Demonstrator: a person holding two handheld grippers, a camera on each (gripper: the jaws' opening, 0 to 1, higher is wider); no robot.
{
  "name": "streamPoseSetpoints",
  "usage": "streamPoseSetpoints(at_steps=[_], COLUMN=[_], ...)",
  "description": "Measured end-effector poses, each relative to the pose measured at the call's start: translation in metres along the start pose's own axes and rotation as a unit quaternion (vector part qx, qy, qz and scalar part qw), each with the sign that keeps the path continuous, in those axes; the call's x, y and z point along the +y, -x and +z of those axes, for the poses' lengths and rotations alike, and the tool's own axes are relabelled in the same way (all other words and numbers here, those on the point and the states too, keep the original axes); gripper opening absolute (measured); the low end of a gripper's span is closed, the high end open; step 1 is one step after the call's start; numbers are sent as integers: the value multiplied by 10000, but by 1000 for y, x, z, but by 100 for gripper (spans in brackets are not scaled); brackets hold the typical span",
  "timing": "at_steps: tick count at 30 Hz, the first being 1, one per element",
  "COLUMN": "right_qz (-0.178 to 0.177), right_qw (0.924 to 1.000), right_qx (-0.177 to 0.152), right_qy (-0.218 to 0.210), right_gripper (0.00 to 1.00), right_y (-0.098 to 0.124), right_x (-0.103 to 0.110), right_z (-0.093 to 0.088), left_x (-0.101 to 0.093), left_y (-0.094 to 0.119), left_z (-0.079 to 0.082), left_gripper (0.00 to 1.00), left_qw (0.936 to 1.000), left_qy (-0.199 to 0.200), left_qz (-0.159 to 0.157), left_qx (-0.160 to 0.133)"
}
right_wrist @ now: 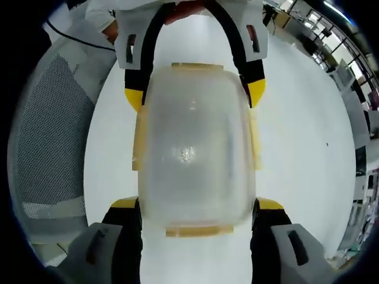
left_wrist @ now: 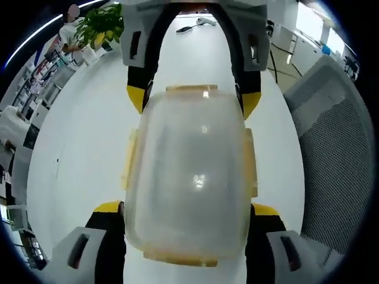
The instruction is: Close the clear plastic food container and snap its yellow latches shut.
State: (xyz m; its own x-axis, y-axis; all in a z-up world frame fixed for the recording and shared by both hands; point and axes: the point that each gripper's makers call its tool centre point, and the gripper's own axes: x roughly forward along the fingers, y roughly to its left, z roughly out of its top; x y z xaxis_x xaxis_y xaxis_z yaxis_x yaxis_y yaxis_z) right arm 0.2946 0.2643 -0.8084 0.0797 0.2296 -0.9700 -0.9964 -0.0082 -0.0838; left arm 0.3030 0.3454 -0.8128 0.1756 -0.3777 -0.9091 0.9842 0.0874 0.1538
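Note:
The clear plastic food container [left_wrist: 189,171] lies lid-up over the white table, with pale yellow latches [left_wrist: 128,158] along its edges. My left gripper [left_wrist: 186,208] comes in from the near end, its yellow-tipped jaws pressed against the container's two long sides. My right gripper [left_wrist: 193,99] grips the far end the same way. In the right gripper view the container [right_wrist: 192,148] sits between my right gripper [right_wrist: 198,204] at the bottom and the left gripper [right_wrist: 193,89] at the top. The lid rests on the box. I cannot tell whether the latches [right_wrist: 195,229] are snapped.
The long white table [left_wrist: 83,154] stretches away under the container. A grey mesh chair [left_wrist: 337,148] stands at its side, also seen as the chair [right_wrist: 50,136]. A potted plant [left_wrist: 100,26] and a small device with a cable [left_wrist: 198,23] lie at the far end.

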Motion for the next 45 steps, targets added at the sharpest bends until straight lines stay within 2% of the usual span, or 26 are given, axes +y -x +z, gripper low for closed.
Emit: streamPoseSetpoints(at_steps=[3, 14, 21, 31, 45], right_qz=[0, -1, 32, 87, 132], right_qw=[10000, 9997, 9994, 9997, 9995], right_qx=[77, 237, 334, 209, 253], right_qy=[-1, 0, 19, -109, -151], right_gripper=[72, 74, 75, 76, 77], right_y=[-3, -10, -14, -16, -20], right_x=[-1, -11, -19, -33, -59], right_z=[8, 26, 31, 34, 37], left_x=[2, 13, 21, 37, 62], left_y=[2, 8, 7, 5, 3], left_z=[-8, -27, -32, -36, -39], left_gripper=[81, 82, 83, 84, 84], left_qw=[9999, 9998, 9996, 9994, 9991], left_qy=[-50, -17, 35, -90, -156], left_qz=[-8, -42, -152, -205, -223], left_qx=[143, 191, 238, 266, 331])
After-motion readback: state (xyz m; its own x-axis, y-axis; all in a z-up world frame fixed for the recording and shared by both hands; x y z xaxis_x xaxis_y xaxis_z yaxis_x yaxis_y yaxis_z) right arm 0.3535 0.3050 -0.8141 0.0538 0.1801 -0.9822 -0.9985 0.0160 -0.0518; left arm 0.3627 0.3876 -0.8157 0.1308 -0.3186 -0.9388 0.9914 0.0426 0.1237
